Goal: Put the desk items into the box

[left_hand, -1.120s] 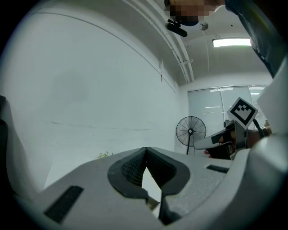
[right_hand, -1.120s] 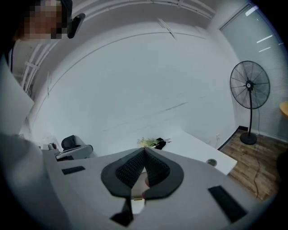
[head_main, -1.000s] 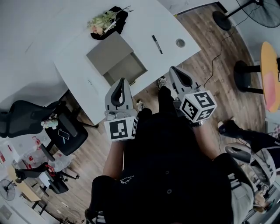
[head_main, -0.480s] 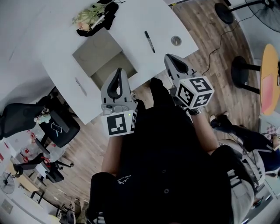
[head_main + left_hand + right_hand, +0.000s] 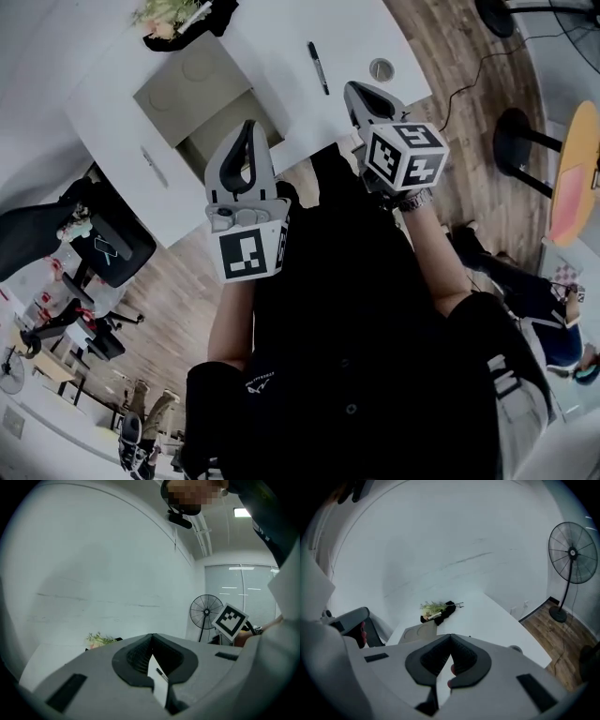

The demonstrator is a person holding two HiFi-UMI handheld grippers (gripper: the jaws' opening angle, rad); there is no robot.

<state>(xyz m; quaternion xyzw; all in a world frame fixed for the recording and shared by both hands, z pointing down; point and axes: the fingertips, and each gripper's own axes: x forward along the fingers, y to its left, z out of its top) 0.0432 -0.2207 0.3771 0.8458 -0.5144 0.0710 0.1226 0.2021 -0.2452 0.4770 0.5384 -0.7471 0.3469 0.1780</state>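
Pen (image 5: 319,67) lies on the tabletop (image 5: 281,37) just ahead and a little left of your right gripper (image 5: 356,92), long axis pointing away from you. Your right hand is nearer it, while the open box (image 5: 187,82) sits ahead of your left gripper (image 5: 247,131). Both pairs of jaws are closed tip to tip, holding nothing.

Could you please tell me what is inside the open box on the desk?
The visible part of the box interior looks bare, with nothing lying in it. Its near corner is hidden behind the left gripper, so that part cannot be checked.
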